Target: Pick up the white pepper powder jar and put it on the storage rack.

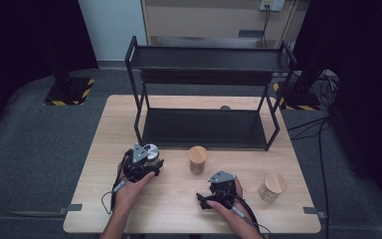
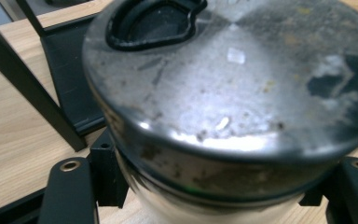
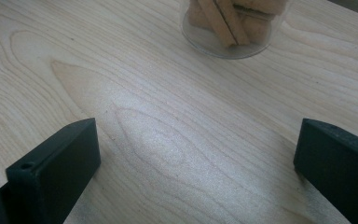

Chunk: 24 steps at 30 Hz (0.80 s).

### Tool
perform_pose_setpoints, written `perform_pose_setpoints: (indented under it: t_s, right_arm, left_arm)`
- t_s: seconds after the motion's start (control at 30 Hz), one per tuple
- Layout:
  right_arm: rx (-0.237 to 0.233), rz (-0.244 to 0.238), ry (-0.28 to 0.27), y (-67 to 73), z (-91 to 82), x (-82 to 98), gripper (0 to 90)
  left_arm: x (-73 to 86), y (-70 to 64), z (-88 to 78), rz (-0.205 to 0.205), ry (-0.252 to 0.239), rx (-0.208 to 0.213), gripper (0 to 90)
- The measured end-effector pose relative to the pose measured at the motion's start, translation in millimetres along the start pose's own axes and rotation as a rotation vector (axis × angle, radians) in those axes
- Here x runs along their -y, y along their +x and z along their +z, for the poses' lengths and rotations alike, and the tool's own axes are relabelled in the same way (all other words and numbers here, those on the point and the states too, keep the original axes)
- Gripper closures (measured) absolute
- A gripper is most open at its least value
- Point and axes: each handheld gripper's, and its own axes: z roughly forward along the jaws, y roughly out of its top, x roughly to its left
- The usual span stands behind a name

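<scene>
Left gripper (image 1: 146, 162) jaws clamped on metal tin (image 2: 233, 93), near left of black rack (image 1: 206, 129). Right gripper (image 1: 218, 195) jaws wide, nothing between, over table (image 3: 168, 116).

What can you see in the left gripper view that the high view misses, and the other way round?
The left gripper view brings the metal tin close: a scuffed, speckled lid with a black handle, and the left gripper clamped on its sides. The high view adds the whole table, the two-tier black rack, two jars with wooden lids, the right gripper with its jaws apart, and the person's hands. Both show the tin, the wooden tabletop and part of the rack.
</scene>
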Motion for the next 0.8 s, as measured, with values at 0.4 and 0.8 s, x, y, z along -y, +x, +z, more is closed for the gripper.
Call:
perform_pose_setpoints:
  t_s: [0.4,0.8]
  right_arm:
    - [0.000,0.000,0.000,0.0,0.0,0.0,0.5]
    - [0.000,0.000,0.000,0.0,0.0,0.0,0.5]
  left_arm:
    - [-11.9,-2.2,4.4,0.016,0.007,0.013,29.0]
    - [-21.8,1.5,11.5,0.019,0.007,0.026,29.0]
